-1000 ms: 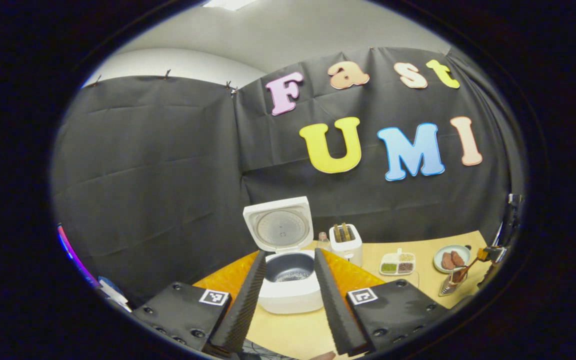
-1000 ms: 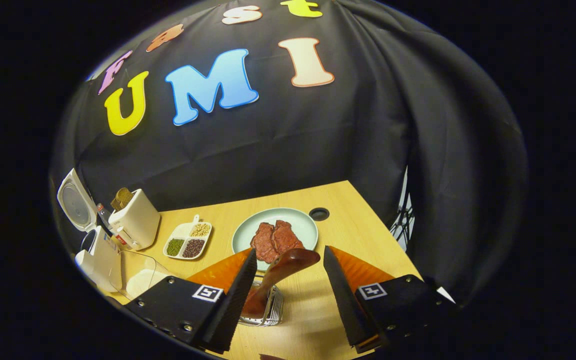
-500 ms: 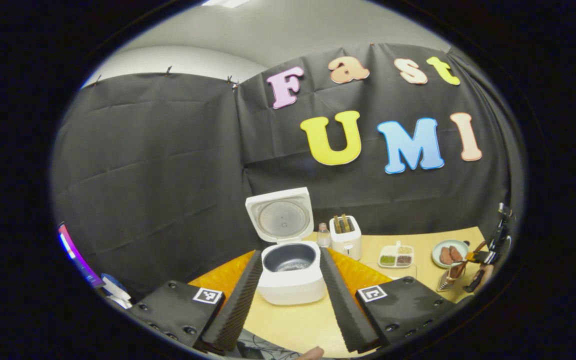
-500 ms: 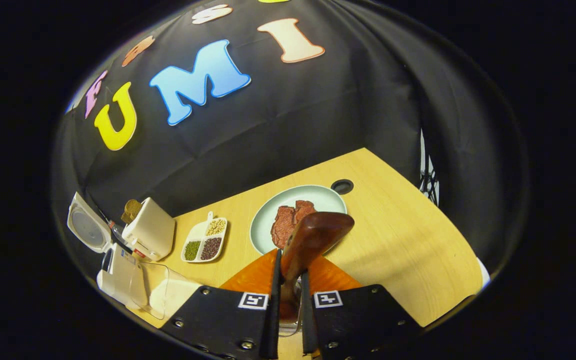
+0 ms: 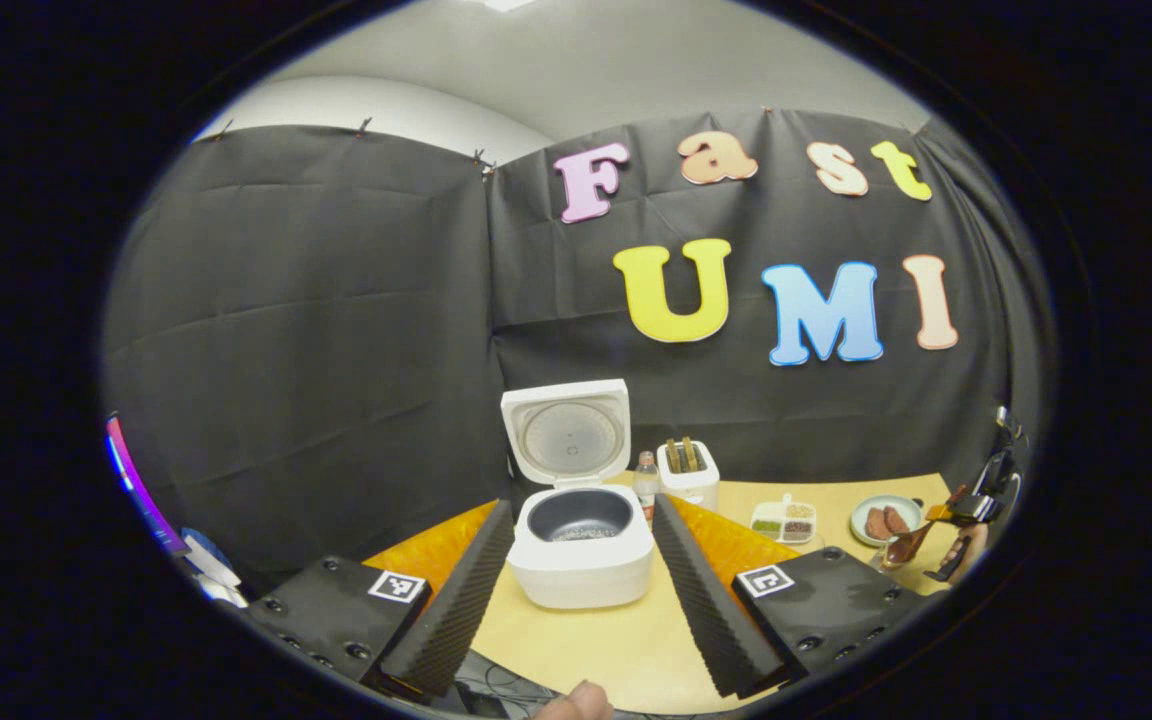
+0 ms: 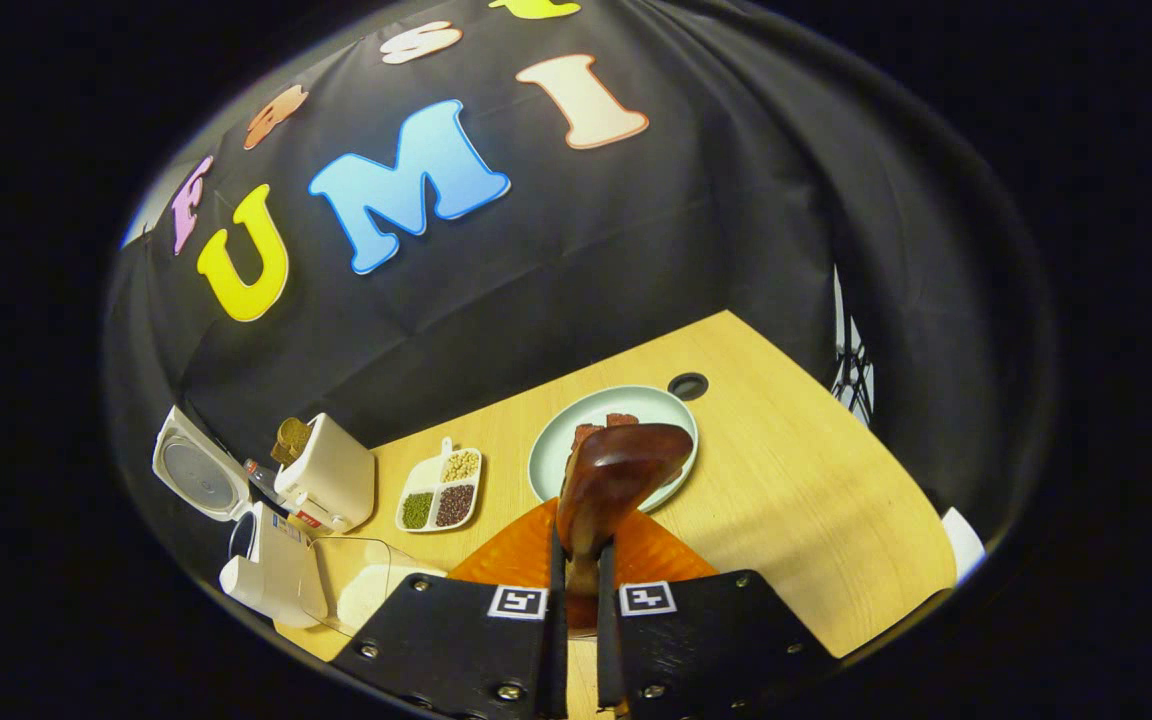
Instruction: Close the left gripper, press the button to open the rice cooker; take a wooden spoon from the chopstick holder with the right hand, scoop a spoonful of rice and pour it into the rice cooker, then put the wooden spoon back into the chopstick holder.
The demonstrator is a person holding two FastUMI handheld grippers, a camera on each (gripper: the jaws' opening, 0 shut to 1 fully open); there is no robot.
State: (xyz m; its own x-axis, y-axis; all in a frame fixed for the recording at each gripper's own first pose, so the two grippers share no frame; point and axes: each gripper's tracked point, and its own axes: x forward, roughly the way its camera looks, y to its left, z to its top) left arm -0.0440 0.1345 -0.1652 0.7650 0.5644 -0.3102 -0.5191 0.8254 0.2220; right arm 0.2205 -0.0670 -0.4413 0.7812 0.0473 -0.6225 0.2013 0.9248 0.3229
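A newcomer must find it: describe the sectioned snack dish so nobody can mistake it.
Start at the white rice cooker with its lid up, then pass the white toaster on the wooden table. The small white dish lies between toaster and green plate; it alone has compartments, holding green, dark and pale beans.

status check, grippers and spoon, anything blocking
Left gripper open, short of the open rice cooker. Right gripper shut on wooden spoon. Nothing in the way.
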